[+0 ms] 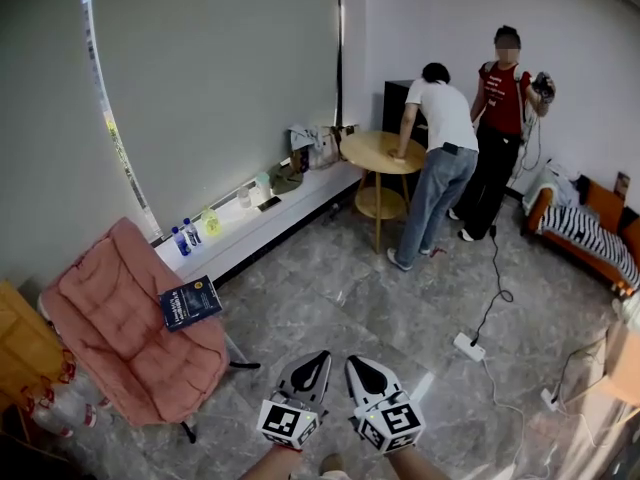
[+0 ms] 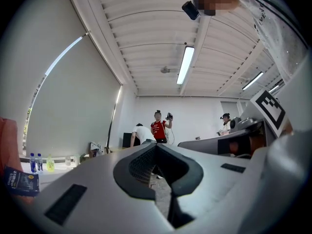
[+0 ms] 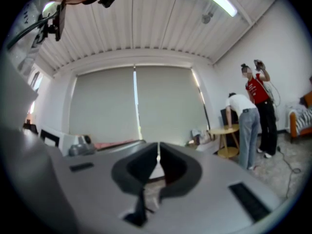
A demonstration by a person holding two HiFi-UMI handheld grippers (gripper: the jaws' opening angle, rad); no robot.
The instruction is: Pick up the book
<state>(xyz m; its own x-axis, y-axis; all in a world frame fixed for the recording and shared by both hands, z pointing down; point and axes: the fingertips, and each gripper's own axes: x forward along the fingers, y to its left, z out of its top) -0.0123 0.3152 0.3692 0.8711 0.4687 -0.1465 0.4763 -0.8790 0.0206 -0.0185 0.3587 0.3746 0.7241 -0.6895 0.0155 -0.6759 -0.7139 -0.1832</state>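
Observation:
A dark blue book [image 1: 190, 303] lies flat on the pink cushioned chair [image 1: 120, 348] at the left of the head view. It also shows at the left edge of the left gripper view as the book [image 2: 21, 181]. My left gripper [image 1: 310, 365] and right gripper [image 1: 362, 370] are side by side low in the middle, over the grey stone floor, to the right of the chair and well short of the book. Both are held level with their jaws closed tip to tip and nothing between them: left gripper [image 2: 157, 146], right gripper [image 3: 158, 145].
Two people stand by a round yellow table [image 1: 380, 151] at the back. A low white ledge [image 1: 255, 230] along the wall carries bottles [image 1: 186, 236]. A power strip [image 1: 468, 346] and cables lie on the floor at right. An orange sofa [image 1: 590, 230] is at the far right.

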